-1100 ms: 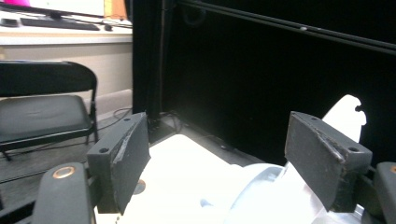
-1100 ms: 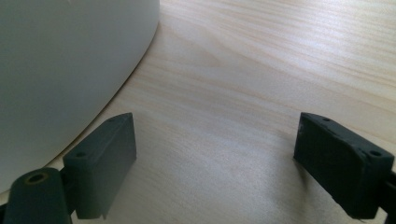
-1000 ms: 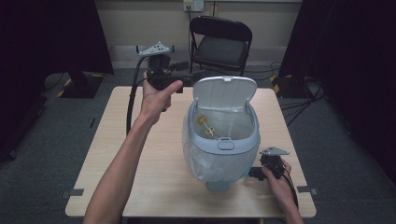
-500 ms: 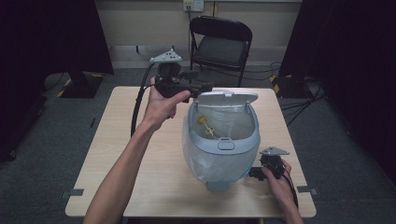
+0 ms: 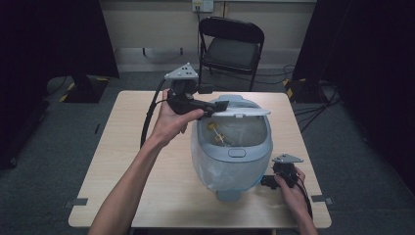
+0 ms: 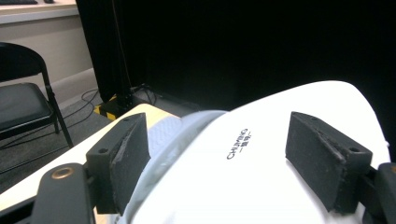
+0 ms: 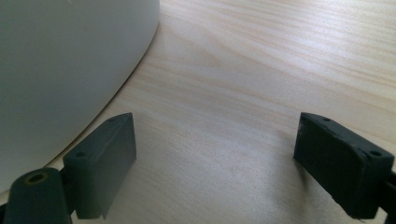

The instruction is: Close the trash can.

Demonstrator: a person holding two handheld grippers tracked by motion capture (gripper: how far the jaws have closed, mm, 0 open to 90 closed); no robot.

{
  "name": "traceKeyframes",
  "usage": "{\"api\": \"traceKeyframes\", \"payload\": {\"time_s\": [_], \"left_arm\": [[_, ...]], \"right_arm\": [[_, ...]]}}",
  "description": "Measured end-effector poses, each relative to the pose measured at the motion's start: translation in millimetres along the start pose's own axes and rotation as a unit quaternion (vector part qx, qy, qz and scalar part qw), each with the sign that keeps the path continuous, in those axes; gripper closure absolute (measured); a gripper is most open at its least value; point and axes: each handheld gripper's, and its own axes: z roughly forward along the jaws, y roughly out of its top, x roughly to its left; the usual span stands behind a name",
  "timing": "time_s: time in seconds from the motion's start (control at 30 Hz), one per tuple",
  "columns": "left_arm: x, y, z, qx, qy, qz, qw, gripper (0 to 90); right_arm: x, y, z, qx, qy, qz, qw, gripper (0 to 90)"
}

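Left gripper [image 5: 220, 105] fingers spread over bin lid [image 5: 242, 112], right gripper [image 5: 266, 181] fingers open beside bin [image 5: 230, 166]

Black grippers [image 5: 221, 105], grey triangle plates, black cables, screwed rubbery pads [image 6: 125, 151]; bare forearms.

The left hand-held gripper [image 5: 215, 106] is held high on an outstretched forearm, its jaws wide apart and pointing to the right. The right hand-held gripper [image 5: 266, 181] lies low near the body, jaws also spread apart.
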Motion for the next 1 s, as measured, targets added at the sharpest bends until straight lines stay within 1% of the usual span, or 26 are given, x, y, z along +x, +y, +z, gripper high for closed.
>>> {"api": "traceKeyframes", "payload": {"time_s": [0.03,0.07,0.1,0.13,0.33,0.43,0.47,0.6,0.63,0.67,0.87,0.97,1.0], "left_arm": [[-1.1,-1.5,1.7,0.002,-0.006,-0.002,1.0,21.3],[-1.7,-2.8,3.1,0.007,-0.009,0.001,0.9999,21.3],[-3.0,-4.2,4.7,0.012,-0.01,0.0,0.9999,21.1],[-5.1,-5.8,5.8,0.016,-0.009,0.004,0.9998,20.7],[-14.1,-12.6,8.0,0.016,-0.018,0.009,0.9997,20.7],[-20.8,-16.8,8.2,0.006,-0.02,0.013,0.9997,21.0],[-23.1,-18.2,8.6,0.006,-0.023,0.013,0.9996,21.0],[-30.3,-24.2,12.3,0.015,-0.031,0.024,0.9991,20.9],[-32.4,-26.0,14.0,0.014,-0.034,0.021,0.9991,20.8],[-33.4,-27.5,15.2,0.018,-0.035,0.025,0.9989,20.7],[-37.9,-34.2,21.4,0.035,-0.038,0.034,0.9981,19.5],[-42.0,-37.4,23.0,0.038,-0.033,0.049,0.9976,18.6],[-43.6,-38.3,23.1,0.037,-0.031,0.051,0.9976,18.4]], "right_arm": [[0.0,0.0,0.0,0.0,0.0,0.0,1.0,12.0],[0.0,0.0,0.0,0.0,0.0,0.0,1.0,12.0],[0.0,0.0,0.0,0.0,0.0,0.0,1.0,12.0],[0.0,0.0,0.0,0.0,0.0,0.0,1.0,12.0],[0.0,0.0,0.0,0.0,0.0,0.0,1.0,12.0],[0.0,0.0,0.0,0.0,0.0,0.0,1.0,12.0],[0.0,0.0,0.0,0.0,0.0,0.0,1.0,12.0],[0.0,0.0,0.0,0.0,0.0,0.0,1.0,12.0],[0.0,0.0,0.0,0.0,0.0,0.0,1.0,12.0],[0.0,0.0,0.0,0.0,0.0,0.0,1.0,12.1],[0.0,0.0,0.0,0.0,0.0,0.0,1.0,12.0],[0.0,0.0,0.0,0.0,0.0,0.0,1.0,12.0],[0.0,0.0,0.0,0.0,0.0,0.0,1.0,12.0]]}}
